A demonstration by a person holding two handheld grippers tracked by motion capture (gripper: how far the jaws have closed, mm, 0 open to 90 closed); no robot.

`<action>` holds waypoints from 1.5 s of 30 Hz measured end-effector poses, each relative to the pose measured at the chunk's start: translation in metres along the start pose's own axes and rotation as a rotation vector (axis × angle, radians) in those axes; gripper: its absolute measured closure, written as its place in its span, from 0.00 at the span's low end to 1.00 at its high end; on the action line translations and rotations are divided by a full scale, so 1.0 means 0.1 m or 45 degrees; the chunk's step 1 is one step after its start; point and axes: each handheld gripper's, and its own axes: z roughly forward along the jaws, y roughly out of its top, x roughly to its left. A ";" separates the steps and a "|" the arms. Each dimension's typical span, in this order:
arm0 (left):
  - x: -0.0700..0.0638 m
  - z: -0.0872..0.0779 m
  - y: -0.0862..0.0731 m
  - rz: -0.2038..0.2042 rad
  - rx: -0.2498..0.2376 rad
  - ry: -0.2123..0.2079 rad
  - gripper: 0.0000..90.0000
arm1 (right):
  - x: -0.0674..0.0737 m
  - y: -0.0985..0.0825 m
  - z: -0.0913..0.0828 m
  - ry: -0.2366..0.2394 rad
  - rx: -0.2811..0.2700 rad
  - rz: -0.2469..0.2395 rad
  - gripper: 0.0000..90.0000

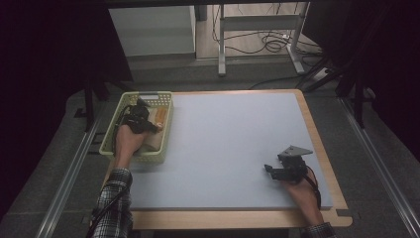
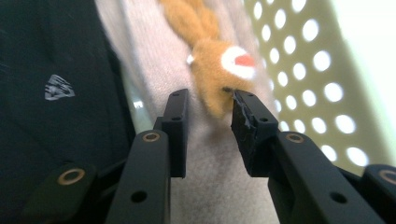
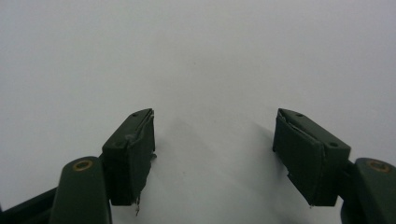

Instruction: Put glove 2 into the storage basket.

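Inside the pale yellow perforated plastic basket (image 1: 110,141), the left gripper (image 2: 205,100) spreads its jaws around a tan plush toy (image 2: 219,74), likely to grasp it, while the right gripper (image 1: 271,169), jaws apart, idles well right of the basket.

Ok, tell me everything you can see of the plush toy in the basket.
The plush toy is orange-brown and fuzzy, with a white patch bearing a red spot, probably a face. A narrower furry part runs off toward the top of the left gripper view. It lies on pale beige fabric inside the perforated yellow-green basket, near its right wall. The left tongs are open with their tips at the toy's near end; the right-hand tip seems to touch it. Its full shape can't be made out.
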 end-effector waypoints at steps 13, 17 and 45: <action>0.05 0.19 -0.06 0.045 0.127 0.278 0.79 | 0.00 0.00 0.00 0.001 0.000 0.001 0.32; -0.03 0.21 -0.01 0.069 0.128 0.270 0.81 | 0.00 0.00 0.00 0.001 0.000 0.001 0.32; 0.25 -0.35 -0.43 0.016 -0.288 0.056 0.12 | 0.00 0.00 0.00 0.000 0.003 0.000 0.32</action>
